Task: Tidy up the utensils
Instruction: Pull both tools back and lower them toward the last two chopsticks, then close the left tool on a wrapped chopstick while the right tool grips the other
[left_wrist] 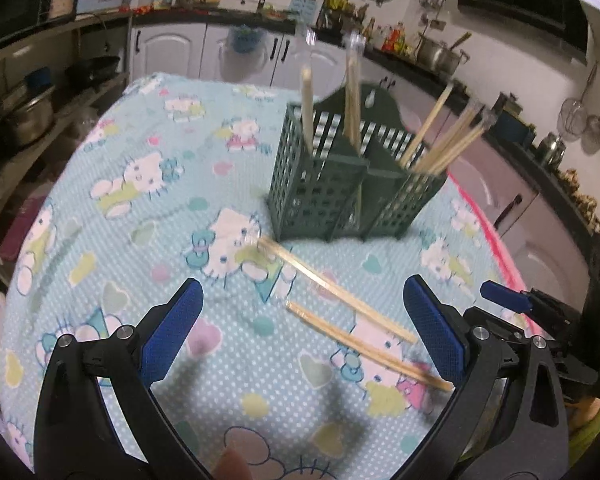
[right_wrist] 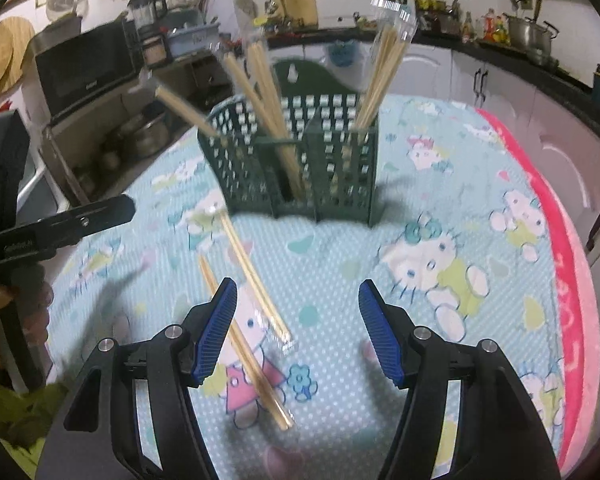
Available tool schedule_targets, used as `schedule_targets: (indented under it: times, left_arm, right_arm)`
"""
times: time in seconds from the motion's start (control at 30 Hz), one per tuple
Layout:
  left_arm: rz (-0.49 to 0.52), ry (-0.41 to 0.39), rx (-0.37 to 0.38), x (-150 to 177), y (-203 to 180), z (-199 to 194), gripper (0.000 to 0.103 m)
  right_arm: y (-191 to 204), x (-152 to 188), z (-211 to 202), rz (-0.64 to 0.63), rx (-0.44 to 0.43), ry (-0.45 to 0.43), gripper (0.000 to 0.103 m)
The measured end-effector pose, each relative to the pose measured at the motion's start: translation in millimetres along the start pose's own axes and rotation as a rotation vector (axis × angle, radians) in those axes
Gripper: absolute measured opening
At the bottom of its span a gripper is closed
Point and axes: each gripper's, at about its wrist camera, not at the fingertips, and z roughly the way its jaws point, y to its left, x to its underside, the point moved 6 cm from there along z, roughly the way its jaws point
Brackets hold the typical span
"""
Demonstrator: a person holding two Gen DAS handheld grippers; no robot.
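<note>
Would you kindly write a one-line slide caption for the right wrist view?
Open right gripper above two wrapped chopstick pairs on a cartoon-print cloth, before a green holder.

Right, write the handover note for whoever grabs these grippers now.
Left gripper: open, empty, above the cloth.
Right gripper: open, empty, above the cloth.
Green holder stands upright on the patterned cloth; several wrapped chopstick pairs already stand in its compartments.
Two wrapped chopstick pairs lie loose on the cloth in front of the holder: the farther pair, the nearer pair.
Left to do: lift both pairs and stand them in the holder.
</note>
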Motion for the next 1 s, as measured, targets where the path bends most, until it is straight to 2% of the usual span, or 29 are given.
schedule_targets:
  times: [0.13,0.3,0.47,0.6,0.7,0.93,1.0]
  left_arm:
    - [-0.008,0.048,-0.001,12,5,16,0.088]
    - [-0.056,0.107,0.02,24,12,34,0.065]
    - [-0.097,0.157,0.063,32,12,48,0.052]
    - [-0.127,0.189,0.088,37,11,58,0.051]
    - [-0.145,0.201,0.08,37,12,65,0.051]
    - [-0.177,0.204,0.064,26,15,78,0.051]
    - [-0.164,0.212,0.043,24,15,82,0.046]
  right_arm:
    - [-1,14,17,-0.005,-0.011,0.058,0.05]
    - [-1,29,32,-0.008,-0.036,0.11,0.042]
    - [-4,36,40,0.016,-0.052,0.14,0.035]
    - [-1,39,45,0.016,-0.078,0.154,0.033]
    - [0,41,48,0.015,-0.086,0.159,0.033]
    - [-2,41,51,-0.013,-0.07,0.155,0.02]
    - [-3,41,51,-0.017,-0.064,0.153,0.016]
